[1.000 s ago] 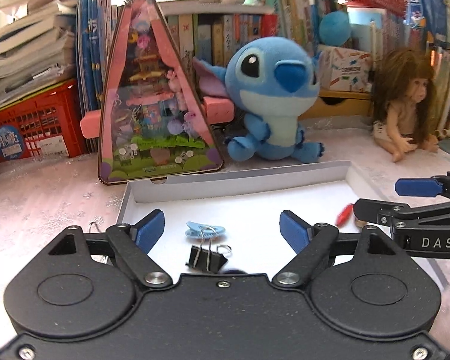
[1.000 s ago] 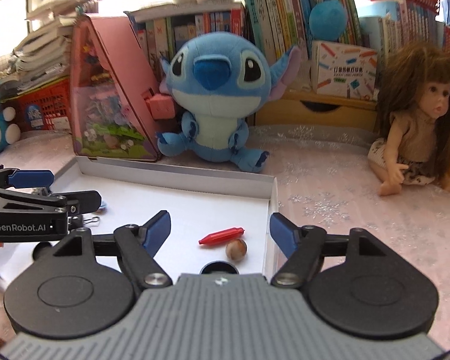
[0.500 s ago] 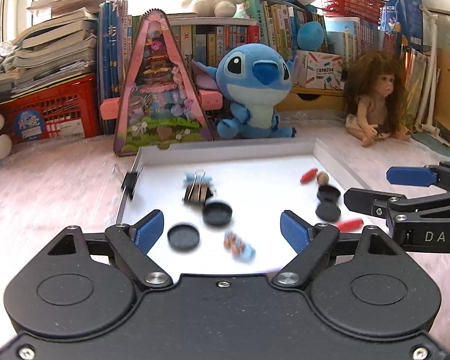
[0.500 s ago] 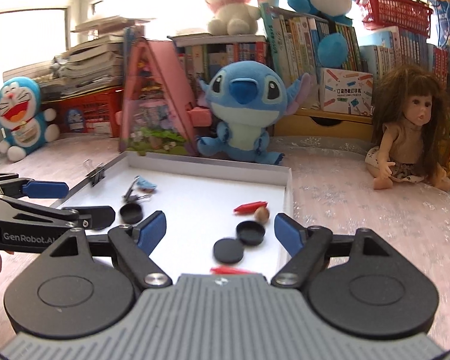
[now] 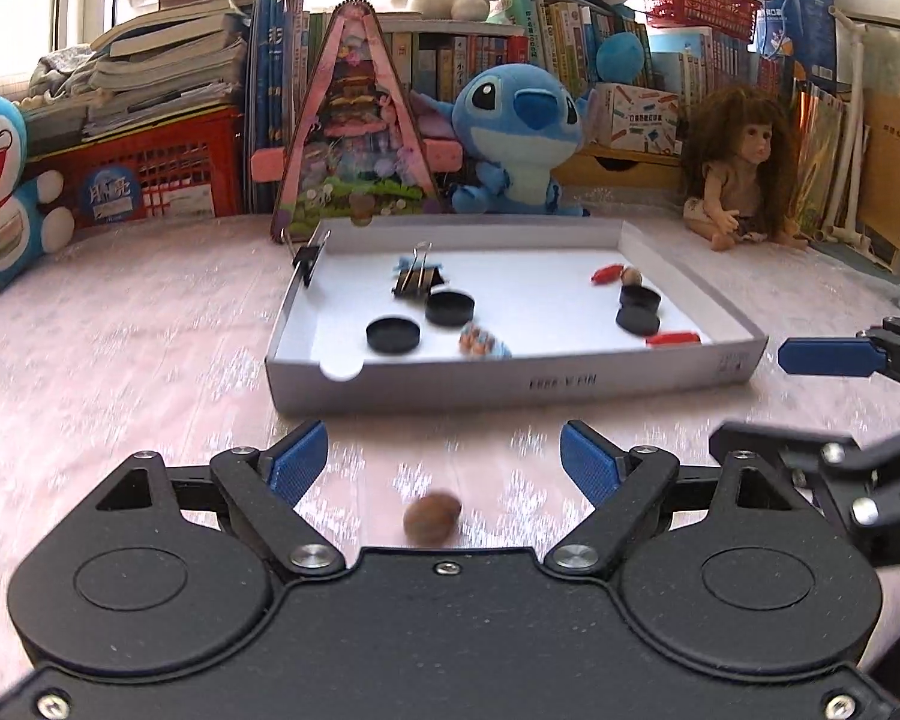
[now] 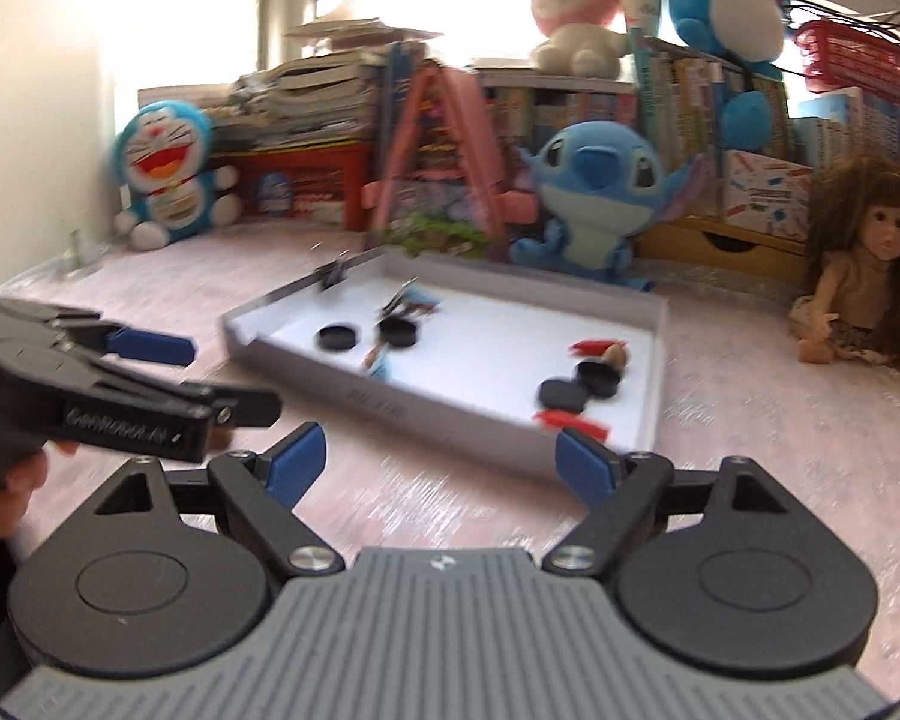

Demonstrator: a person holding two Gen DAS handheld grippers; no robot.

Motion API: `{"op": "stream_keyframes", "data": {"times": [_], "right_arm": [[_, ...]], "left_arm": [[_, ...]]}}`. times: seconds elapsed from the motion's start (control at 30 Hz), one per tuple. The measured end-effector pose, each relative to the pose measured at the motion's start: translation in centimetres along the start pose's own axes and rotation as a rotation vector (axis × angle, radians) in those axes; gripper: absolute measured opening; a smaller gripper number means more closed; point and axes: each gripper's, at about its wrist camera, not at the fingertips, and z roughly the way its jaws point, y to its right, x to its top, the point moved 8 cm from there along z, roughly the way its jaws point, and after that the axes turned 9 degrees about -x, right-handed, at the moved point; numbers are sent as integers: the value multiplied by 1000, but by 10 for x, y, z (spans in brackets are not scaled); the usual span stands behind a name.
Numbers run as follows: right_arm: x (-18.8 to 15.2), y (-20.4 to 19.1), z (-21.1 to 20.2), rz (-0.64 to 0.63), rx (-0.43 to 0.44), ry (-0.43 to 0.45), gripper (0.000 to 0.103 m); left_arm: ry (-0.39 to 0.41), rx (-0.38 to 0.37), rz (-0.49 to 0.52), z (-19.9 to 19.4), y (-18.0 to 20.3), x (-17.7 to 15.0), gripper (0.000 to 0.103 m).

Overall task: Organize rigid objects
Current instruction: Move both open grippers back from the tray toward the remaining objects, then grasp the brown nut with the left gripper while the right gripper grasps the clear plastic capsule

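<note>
Bare tabletop lay open left of the tray and between its near wall and both grippers. A nut sat on that strip, between the left gripper's spread fingers. Behind the tray, a plush, a pink house and a doll closed off the far side.

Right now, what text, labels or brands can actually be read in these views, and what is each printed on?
"GenRobot.AI", blurred but just legible: side of the left gripper.
Dark print on the front wall of the white box: too blurred to read.
Round blue label on the red crate: characters not legible.
Book spines on the shelf: too small to read.
</note>
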Motion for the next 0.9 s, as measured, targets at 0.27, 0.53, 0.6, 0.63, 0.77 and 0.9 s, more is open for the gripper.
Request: {"op": "stream_keyframes", "data": {"times": [0.27, 0.53, 0.6, 0.63, 0.77, 0.9], "right_arm": [[-24, -25, -3, -55, 32, -25, 91], [-31, -40, -6, -91, 63, -18, 90], [-32, -42, -5, -90, 66, -22, 89], [-32, -43, -4, -88, 67, -23, 89], [-33, -45, -2, -90, 65, -21, 85], [-33, -46, -1, -82, 55, -9, 80]], "left_arm": [[2, -3, -17, -1, -4, -14, 75], [-13, -38, -55, 2, -3, -24, 57], [-16, -35, -59, 3, -4, -26, 52], [-12, -30, -54, 3, -4, -26, 50], [-15, -29, -36, 3, -2, -28, 46], [-8, -21, -31, 3, -1, -29, 44]]}}
